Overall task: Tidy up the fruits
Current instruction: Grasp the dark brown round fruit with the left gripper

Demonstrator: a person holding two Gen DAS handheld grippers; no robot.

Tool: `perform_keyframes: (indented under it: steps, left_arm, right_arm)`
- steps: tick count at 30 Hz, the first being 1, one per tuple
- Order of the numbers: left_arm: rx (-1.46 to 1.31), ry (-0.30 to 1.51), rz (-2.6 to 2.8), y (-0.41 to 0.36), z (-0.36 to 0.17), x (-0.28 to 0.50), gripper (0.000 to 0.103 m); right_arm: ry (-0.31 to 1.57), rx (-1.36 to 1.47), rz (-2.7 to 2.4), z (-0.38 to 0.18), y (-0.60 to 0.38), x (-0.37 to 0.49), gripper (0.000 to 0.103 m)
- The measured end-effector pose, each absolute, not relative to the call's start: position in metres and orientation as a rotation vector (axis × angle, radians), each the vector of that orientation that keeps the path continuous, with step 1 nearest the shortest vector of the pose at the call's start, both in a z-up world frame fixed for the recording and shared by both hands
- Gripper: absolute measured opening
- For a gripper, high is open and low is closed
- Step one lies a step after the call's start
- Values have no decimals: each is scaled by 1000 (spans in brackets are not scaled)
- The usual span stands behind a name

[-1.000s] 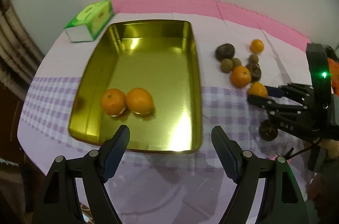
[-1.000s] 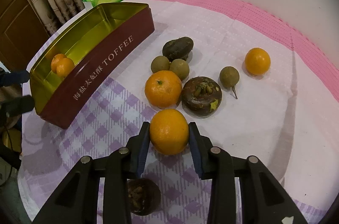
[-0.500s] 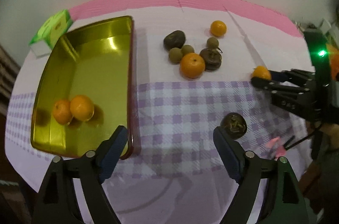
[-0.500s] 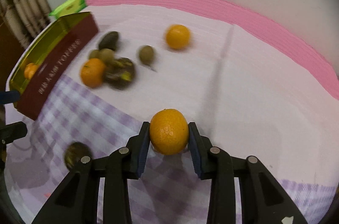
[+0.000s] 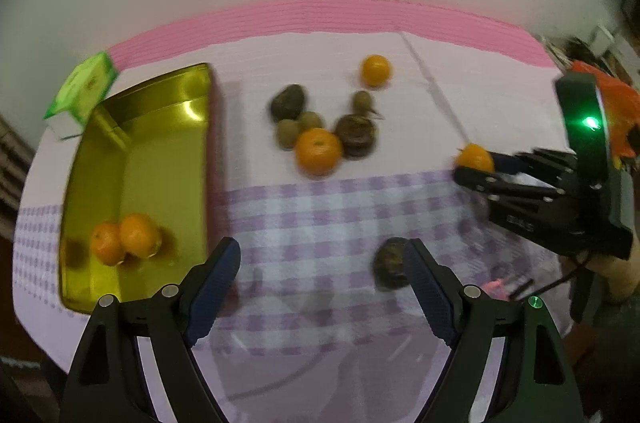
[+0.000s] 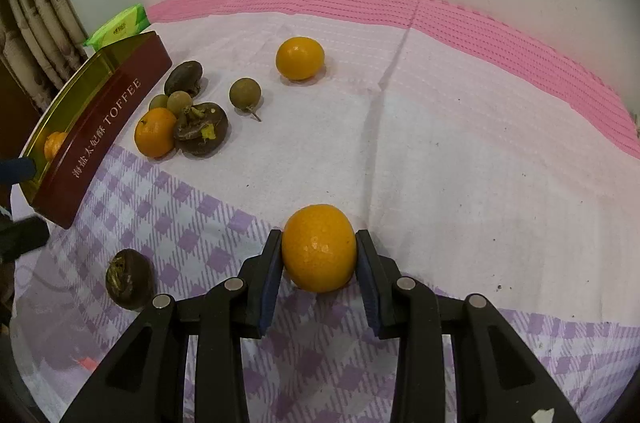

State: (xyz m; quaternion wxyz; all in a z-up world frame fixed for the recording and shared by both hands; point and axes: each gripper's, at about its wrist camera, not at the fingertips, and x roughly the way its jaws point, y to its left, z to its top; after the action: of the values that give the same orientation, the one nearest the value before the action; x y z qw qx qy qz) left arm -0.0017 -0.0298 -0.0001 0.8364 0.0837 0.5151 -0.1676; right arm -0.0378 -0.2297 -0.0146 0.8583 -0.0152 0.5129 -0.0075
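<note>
**Right gripper pinches an orange above the cloth; left gripper hangs spread near the tin**

The tabletop [image 6: 460,151] is covered by a cloth, white in the middle, pink along the far edge and purple-checked on the near side. On its left stands the gold toffee tin [image 5: 160,159], dark red outside, with two oranges [image 5: 124,239] lying together near its front end. A green tissue pack [image 5: 82,89] sits just beyond the tin's far corner.

The right gripper [image 6: 320,263] points forward, roughly level, over the boundary between the white and checked areas. Its two fingers [image 6: 270,271] press on either side of the held orange [image 6: 319,247], which sits between the pads at their tips. From the left wrist view the same gripper reaches in from the right edge, the orange at its tip, well apart from the tin.

The left gripper [image 5: 320,283] looks down over the near checked cloth, fingers spread wide and holding nothing. Its left finger is close to the tin's front right corner; its right finger overlaps a dark round fruit [image 5: 390,265] lying alone on the checks.

Between tin and right gripper lies a cluster: a loose orange [image 6: 155,131] touching a dark brown fruit [image 6: 202,129], two small green-brown fruits [image 6: 172,101], another dark fruit [image 6: 184,77], and a stemmed one [image 6: 245,95] beside them. A single orange [image 6: 300,58] lies farther back, apart.
</note>
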Motion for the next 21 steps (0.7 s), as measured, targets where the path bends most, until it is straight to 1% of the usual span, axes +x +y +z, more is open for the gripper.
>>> perform_keyframes:
  steps: [5,8,9,10,17,19,21]
  left_arm:
    - [171,1163,-450,-52,-18,-3,82]
    - [162,1205,-465,-58,-31,-1,73]
    - [154,1219,-472,-58,-34,0,66]
    - [143,1238,-480,-59,-38,1,63]
    - [163,1257,-483,-69,-51,4,57]
    - [165,1258,-481,-70,-53,6,50]
    - [162,1260,-476,-70,-55,9,48]
  right_arm:
    - [1080,-13,-9,-15,-231,-37,33]
    - [1078,-7,-6,-15,-233,-38,33]
    - [1078,-7,-5,-14,-233,-38,33]
    - [1079,-7,-5,-14,-233,-37,33]
    - [1078,-6,-3,-14,-233,-37,33]
    - [1079,-3,-2,-14,-233,-37,33]
    - [1078,-6,-4,-14,-233,-37,33]
